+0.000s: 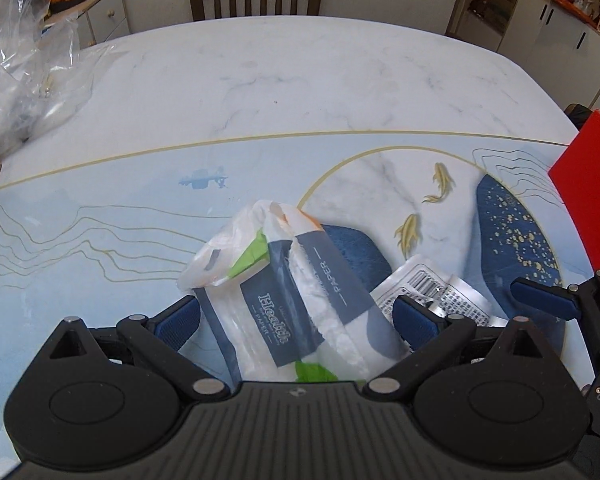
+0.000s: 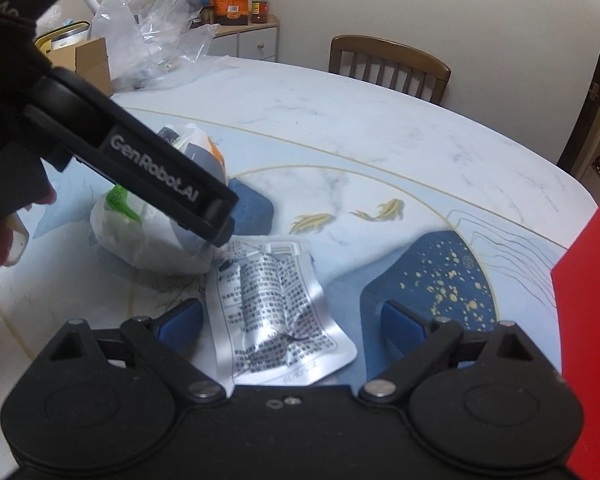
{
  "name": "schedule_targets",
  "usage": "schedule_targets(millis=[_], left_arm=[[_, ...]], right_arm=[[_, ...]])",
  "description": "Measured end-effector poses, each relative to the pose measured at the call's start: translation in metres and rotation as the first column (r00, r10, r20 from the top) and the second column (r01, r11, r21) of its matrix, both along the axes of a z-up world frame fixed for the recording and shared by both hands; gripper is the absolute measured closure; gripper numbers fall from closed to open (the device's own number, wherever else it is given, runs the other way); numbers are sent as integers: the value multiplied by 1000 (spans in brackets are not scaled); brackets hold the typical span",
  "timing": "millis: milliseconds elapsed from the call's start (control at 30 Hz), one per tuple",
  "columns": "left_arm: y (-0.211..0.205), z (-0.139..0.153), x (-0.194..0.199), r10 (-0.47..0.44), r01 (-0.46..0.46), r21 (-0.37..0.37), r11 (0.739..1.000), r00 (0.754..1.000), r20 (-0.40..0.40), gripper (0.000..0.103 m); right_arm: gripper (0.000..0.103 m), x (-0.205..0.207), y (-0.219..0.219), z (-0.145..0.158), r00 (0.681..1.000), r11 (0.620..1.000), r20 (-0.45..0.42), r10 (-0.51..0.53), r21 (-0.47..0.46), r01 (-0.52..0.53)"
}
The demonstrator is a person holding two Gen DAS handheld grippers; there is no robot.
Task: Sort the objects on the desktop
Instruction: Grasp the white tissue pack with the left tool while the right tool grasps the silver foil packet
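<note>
Left tool (image 1: 296, 316) spread wide around a tissue pack (image 1: 284, 292) on the counter (image 1: 300, 100), pads not pressing, right tool (image 2: 292, 320) likewise wide over a silver pouch (image 2: 276, 312) (just beside the pack), untouched.

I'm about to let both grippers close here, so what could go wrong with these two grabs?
1. The left gripper straddles the tissue pack, whose loose torn wrapper may be pinched instead of the pack, so it could slip out.
2. The silver foil pouch lies flat and crumpled between the open right gripper fingers; they might skate over it.
3. Pack and pouch touch, and the grippers are close, so they may collide.
</note>
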State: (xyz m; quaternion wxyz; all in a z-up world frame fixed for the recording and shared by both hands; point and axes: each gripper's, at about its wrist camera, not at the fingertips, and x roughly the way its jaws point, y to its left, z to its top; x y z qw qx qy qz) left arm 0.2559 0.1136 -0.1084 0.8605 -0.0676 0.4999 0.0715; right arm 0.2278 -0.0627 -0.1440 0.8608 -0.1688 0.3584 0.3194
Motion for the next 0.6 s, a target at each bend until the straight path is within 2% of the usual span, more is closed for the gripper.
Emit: schedule_targets(millis=[167,467,600], left_arm=[[6,-7,5,15,-15,-20,1000,1000,-21,0],[8,-9,4,-9,9,-9,1000,1000,-4,2],[8,-8,3,-14,14,-5,1000,1000,1,6]], right_arm=[[10,5,2,-1,1000,1000,-26,6,24,-6],[15,9,3,-2,998,998,-52,22,53,-19],[23,8,3,0,998,998,-49,27,55,-24]])
